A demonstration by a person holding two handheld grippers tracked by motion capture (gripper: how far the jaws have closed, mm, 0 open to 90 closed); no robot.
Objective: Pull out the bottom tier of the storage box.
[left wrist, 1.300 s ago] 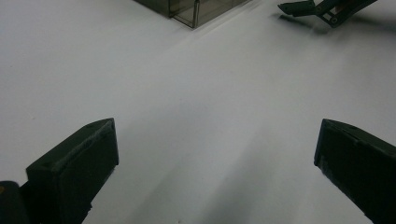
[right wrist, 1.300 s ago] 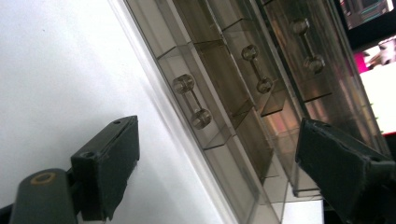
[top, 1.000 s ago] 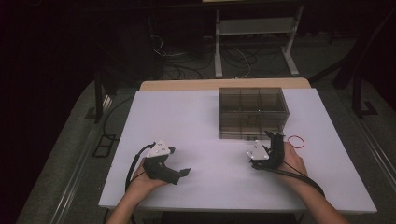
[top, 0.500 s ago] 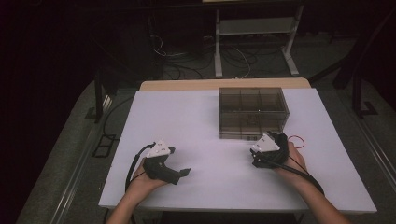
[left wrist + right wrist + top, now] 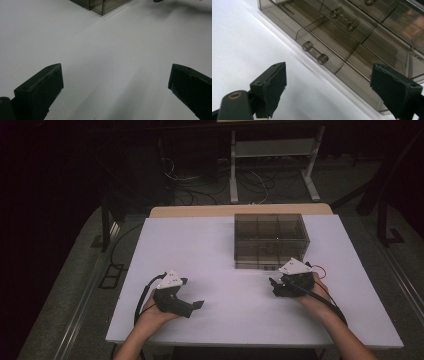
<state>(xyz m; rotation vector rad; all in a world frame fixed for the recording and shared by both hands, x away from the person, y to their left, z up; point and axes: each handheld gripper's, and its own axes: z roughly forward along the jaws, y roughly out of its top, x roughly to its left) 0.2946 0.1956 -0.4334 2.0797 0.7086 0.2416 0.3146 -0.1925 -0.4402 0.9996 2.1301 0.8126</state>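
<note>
Near right gripper (image 5: pixel 278 287), smoky drawer box (image 5: pixel 270 240), unlabelled

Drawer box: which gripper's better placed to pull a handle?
Right. The right gripper sits open just before the drawer box, a bottom-drawer handle ahead of its jaws. The left gripper is farther off.

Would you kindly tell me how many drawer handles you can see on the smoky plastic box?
3: nearest handle ahead of the right gripper, a second handle on the drawer above, a third handle cut off at the top edge. More may be hidden.
</note>
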